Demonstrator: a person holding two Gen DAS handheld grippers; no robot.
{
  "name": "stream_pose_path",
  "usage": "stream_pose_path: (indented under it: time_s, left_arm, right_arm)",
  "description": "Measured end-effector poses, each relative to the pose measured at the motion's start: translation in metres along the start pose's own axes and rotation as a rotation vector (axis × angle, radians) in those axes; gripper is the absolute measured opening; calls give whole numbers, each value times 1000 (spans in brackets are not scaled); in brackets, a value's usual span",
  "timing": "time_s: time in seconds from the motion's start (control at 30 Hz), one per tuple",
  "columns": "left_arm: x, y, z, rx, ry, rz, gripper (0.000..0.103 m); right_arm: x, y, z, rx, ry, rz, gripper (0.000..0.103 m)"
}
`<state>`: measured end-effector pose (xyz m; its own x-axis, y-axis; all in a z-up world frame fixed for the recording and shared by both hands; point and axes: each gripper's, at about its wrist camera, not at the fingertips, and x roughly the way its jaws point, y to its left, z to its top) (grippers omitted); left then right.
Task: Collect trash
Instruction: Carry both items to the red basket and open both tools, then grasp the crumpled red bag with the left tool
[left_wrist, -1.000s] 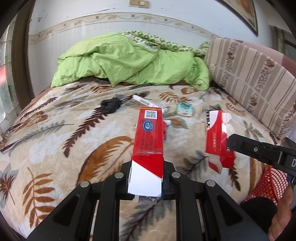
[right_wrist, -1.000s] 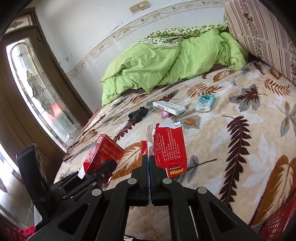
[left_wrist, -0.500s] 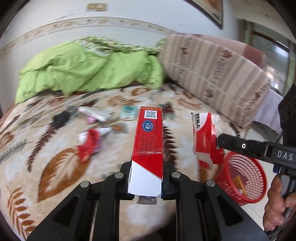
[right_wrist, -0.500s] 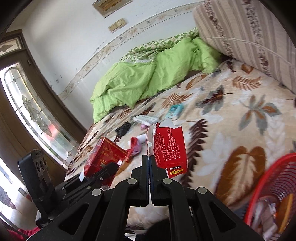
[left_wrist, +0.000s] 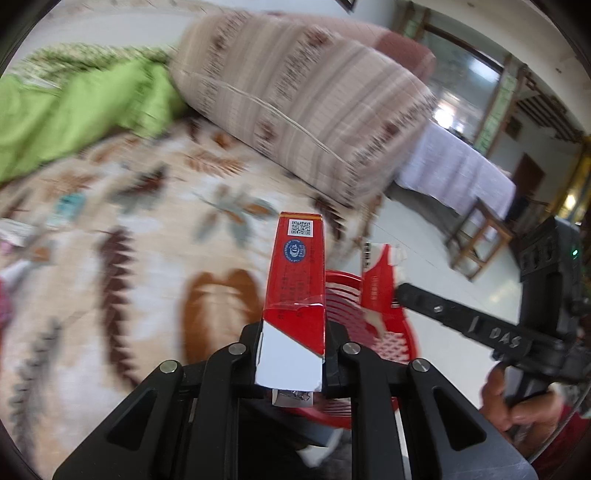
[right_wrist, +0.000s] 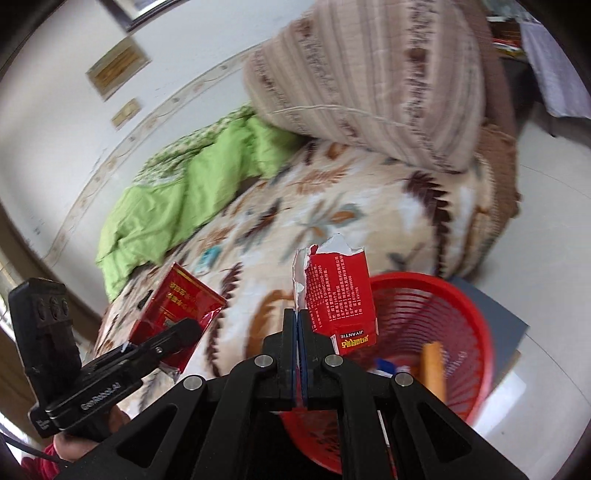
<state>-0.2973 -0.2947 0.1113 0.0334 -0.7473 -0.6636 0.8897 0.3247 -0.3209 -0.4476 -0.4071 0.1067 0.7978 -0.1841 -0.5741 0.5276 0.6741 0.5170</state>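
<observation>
Counting two red packets (left_wrist: 295, 280) (right_wrist: 341, 295), one basket (right_wrist: 443, 291)

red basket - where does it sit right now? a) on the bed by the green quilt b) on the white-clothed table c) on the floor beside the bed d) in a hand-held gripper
c: the red basket stands on the pale floor off the edge of the leaf-print bedspread, with some trash already inside.

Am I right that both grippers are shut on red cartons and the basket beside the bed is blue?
Not quite. The left gripper is shut on a red box and the right gripper on a torn red carton, but the basket is red, as the right wrist view shows.
</observation>
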Motion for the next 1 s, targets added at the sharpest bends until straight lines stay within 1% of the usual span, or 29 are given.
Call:
stream_pose_path:
  time_s: [0.07,0.1,0.13,0.17,0.2,0.27,0.33,0.43,0.53,0.57,0.67,0.77,0.83,0.9,1.0]
  left_arm:
    - [18,-7,2,-8,48,-34,19]
    - [28,-9,2,-13,76,-48,27]
    - [33,-10,2,-22,99,-47,35]
    - [34,-8,0,-32,101,-41,37]
    - [31,-6,-1,-38,92,-42,41]
    - [23,-2,-3,-37,75,-22,44]
    - [11,5,-4,-37,48,2,47]
    - [-11,22,-6,-48,2,51,54]
    - [-31,41,-12,-61,-29,113,56]
    - [-36,47,-13,-68,-34,128,56]
    - [-55,70,-20,-88,-58,187,57]
    - [-73,99,-23,-122,-81,245,59]
    - [-87,124,-26,-164,-105,290,60]
    - [-102,152,-29,-215,-129,355,62]
    - [-119,196,-35,-293,-151,433,70]
  right_arm:
    - [-4,-16,-1,19,10,-44,2]
    - [-3,-24,-1,32,19,-78,3]
    - [-2,-31,-1,46,32,-105,7]
    - [-1,-38,-2,67,43,-123,15]
    - [-1,-45,-2,95,49,-125,20]
    - [-1,-46,-2,107,44,-114,20]
    - [0,-41,0,88,39,-98,20]
    - [9,-26,5,66,45,-52,23]
    - [20,-2,7,21,51,-5,35]
    - [25,8,6,4,58,13,41]
    - [42,38,4,-52,90,57,42]
    - [58,65,0,-105,119,98,42]
    - [68,82,-2,-137,133,121,42]
    - [77,96,-5,-167,152,138,43]
    - [90,111,-8,-207,180,150,47]
